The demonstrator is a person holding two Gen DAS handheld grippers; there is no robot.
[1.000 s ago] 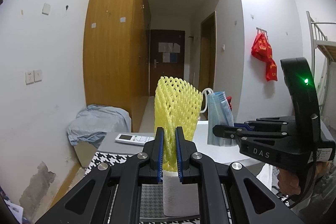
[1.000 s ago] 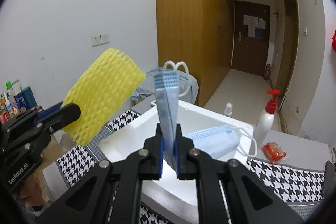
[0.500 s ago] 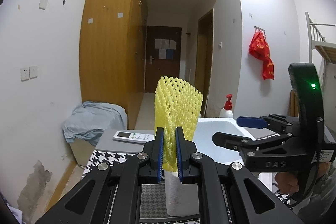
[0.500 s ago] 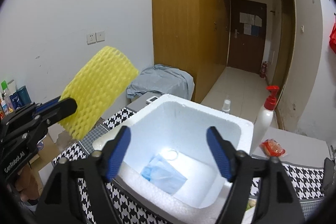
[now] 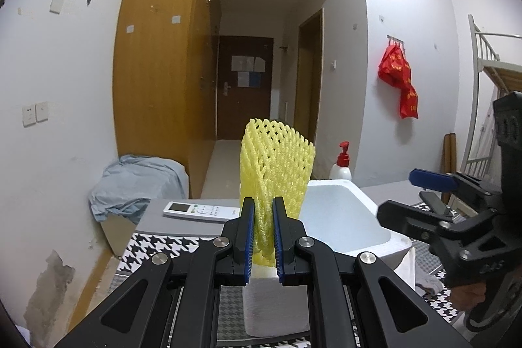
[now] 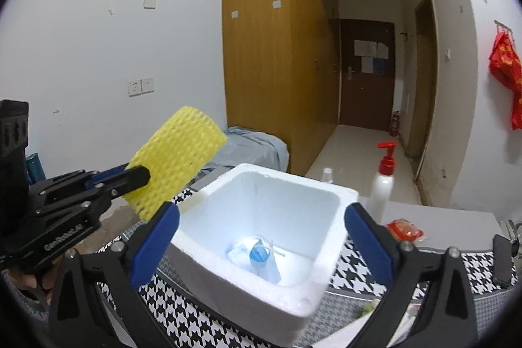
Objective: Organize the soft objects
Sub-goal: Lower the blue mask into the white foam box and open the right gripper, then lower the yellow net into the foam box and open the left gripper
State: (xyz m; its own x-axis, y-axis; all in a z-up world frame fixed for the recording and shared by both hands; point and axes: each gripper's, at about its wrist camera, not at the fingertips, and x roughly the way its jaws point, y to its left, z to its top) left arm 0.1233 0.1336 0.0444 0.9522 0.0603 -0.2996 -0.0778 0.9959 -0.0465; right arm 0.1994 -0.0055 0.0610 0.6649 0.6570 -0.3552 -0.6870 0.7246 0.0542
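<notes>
My left gripper point(image 5: 262, 237) is shut on a yellow foam net sleeve point(image 5: 275, 172) and holds it upright, left of a white foam box point(image 5: 345, 217). In the right wrist view the sleeve point(image 6: 177, 160) hangs in the air just left of the box point(image 6: 270, 185). My right gripper point(image 6: 261, 240) is open wide and empty above the box's near side; it also shows in the left wrist view point(image 5: 407, 194). Blue face masks point(image 6: 257, 256) lie on the box floor.
The box stands on a houndstooth cloth point(image 6: 355, 266). A pump bottle point(image 6: 381, 185), a red snack packet point(image 6: 404, 229) and a dark phone point(image 6: 502, 260) sit right of the box. A white remote point(image 5: 200, 211) lies behind the sleeve. A blue-grey cloth pile point(image 5: 137, 181) lies at left.
My right gripper opened and let go of the folded blue mask, which dropped into the foam box. The left gripper kept its hold on the yellow sleeve and rose slightly.
</notes>
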